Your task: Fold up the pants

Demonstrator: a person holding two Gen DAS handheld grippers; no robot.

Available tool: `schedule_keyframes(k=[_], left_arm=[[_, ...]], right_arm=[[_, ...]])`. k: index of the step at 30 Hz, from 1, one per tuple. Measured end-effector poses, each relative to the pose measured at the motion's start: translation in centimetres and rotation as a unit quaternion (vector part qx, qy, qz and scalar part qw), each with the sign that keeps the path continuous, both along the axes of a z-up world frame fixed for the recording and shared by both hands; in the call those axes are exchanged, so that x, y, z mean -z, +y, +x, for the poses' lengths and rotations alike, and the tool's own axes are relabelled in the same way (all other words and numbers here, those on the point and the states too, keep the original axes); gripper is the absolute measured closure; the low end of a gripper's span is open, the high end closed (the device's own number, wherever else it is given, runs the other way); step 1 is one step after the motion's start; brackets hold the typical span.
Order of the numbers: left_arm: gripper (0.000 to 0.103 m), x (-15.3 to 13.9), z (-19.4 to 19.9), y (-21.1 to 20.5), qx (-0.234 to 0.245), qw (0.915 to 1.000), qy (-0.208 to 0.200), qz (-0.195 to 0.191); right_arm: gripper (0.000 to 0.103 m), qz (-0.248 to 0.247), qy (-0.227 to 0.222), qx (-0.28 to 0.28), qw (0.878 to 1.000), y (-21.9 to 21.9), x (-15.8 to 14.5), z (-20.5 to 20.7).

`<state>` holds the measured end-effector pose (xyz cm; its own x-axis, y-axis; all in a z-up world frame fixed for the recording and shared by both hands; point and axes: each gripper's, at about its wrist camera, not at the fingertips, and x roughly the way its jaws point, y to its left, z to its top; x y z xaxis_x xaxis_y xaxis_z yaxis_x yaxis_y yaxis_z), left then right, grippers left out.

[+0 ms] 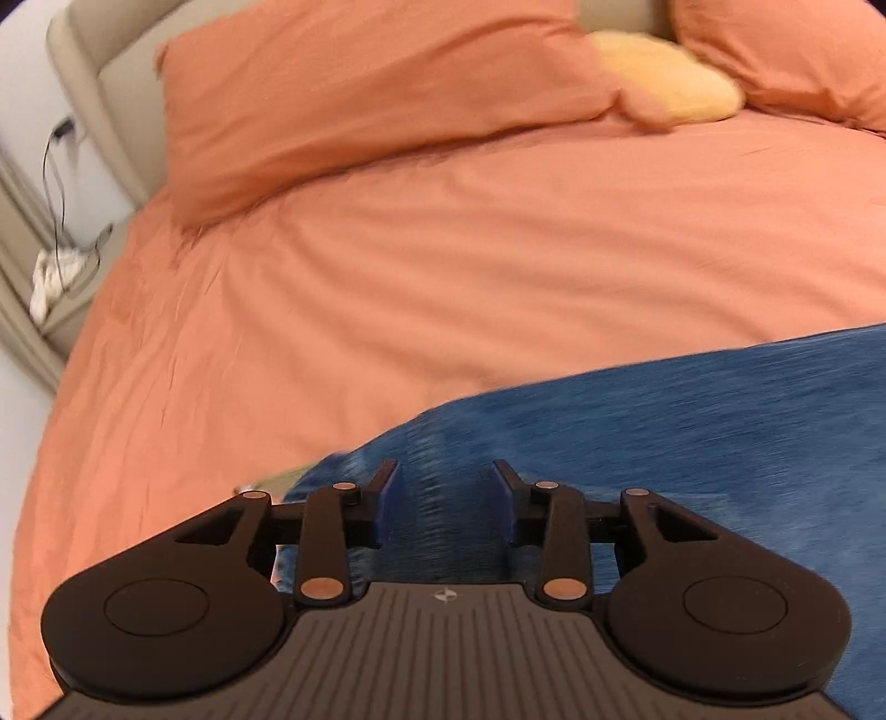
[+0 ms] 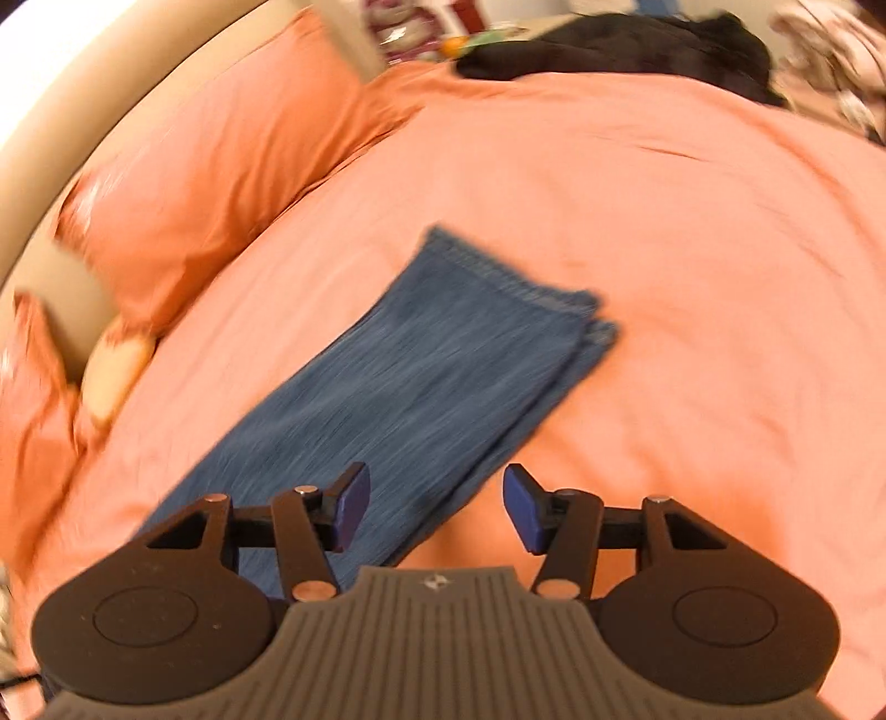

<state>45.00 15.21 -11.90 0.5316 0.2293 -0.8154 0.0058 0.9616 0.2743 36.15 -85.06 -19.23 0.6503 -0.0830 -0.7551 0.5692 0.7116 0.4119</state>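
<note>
Blue denim pants (image 2: 432,365) lie on an orange bed, legs stacked one on the other, hems (image 2: 520,288) toward the far side. In the left wrist view the pants (image 1: 664,421) fill the lower right. My left gripper (image 1: 446,487) is open just above the denim near its left end, with the fabric showing between the fingers. My right gripper (image 2: 437,498) is open above the pants' near edge; its left finger is over the denim and its right finger (image 2: 523,507) over the bedspread. Neither holds anything. Both views are motion-blurred.
Orange pillows (image 1: 360,111) and a yellow cushion (image 1: 670,72) lie at the head of the bed against a beige headboard (image 1: 99,83). A dark garment pile (image 2: 620,50) sits at the bed's far edge. A cable and white cloth (image 1: 52,277) lie beside the bed.
</note>
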Motion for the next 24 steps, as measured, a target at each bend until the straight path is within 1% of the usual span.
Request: schedule_keyframes(k=[1,2,4,5,8,11,14,16,18,20,22,23,24], left_arm=[[0.06,-0.5,-0.2,-1.3,0.009,1.0,-0.002,-0.002],[0.06,-0.8,-0.4,-2.6,0.019,0.9997,-0.001,-0.014],[0.061,-1.3,-0.6,-5.2,0.041,0.9983,0.012,-0.04],[0.061,-1.3,-0.7,-6.6,0.047,0.9977,0.018,-0.045],[0.061,-1.3,-1.2,-11.3,0.084,0.9951,0.024,-0.047],[0.061,-0.9,-1.4,-15.7,0.115,0.9908,0.033,-0.062],[0.061,0.0,-1.1,-19.9,0.142,0.9864,0.048,-0.067],[0.061,0.7,-0.8,-22.6,0.158,0.9835,0.056,-0.069],[0.061,1.4,-0.9,-25.0,0.171,0.98,0.063,-0.08],[0.065,2.0,-0.7,-27.4,0.19,0.9757,0.068,-0.087],[0.067,2.5,-0.6,-29.9,0.214,0.9707,0.071,-0.083],[0.068,2.7,-0.5,-31.2,0.228,0.9679,0.072,-0.079],[0.069,3.0,-0.4,-32.3,0.241,0.9649,0.072,-0.078]], right_arm=[[0.052,0.015,-0.005,0.011,1.0,-1.4,0.3,-0.1],[0.052,0.03,-0.01,0.023,0.999,-2.7,0.7,-0.2],[0.052,0.054,-0.017,0.045,0.997,-4.9,1.5,-0.3],[0.052,0.065,-0.018,0.053,0.996,-5.9,1.9,-0.1],[0.052,0.098,-0.023,0.074,0.992,-8.7,3.6,0.3],[0.052,0.141,-0.025,0.1,0.985,-11.3,5.7,0.9],[0.052,0.185,-0.043,0.114,0.975,-13.0,7.5,1.4],[0.051,0.205,-0.058,0.109,0.971,-13.7,8.2,2.0],[0.054,0.211,-0.062,0.102,0.97,-13.9,8.9,2.6],[0.079,0.208,-0.062,0.097,0.971,-14.2,9.1,2.7],[0.081,0.216,-0.065,0.087,0.97,-14.6,9.5,2.4],[0.082,0.212,-0.066,0.079,0.972,-14.7,9.3,2.3],[0.083,0.198,-0.065,0.066,0.976,-14.6,8.8,2.3]])
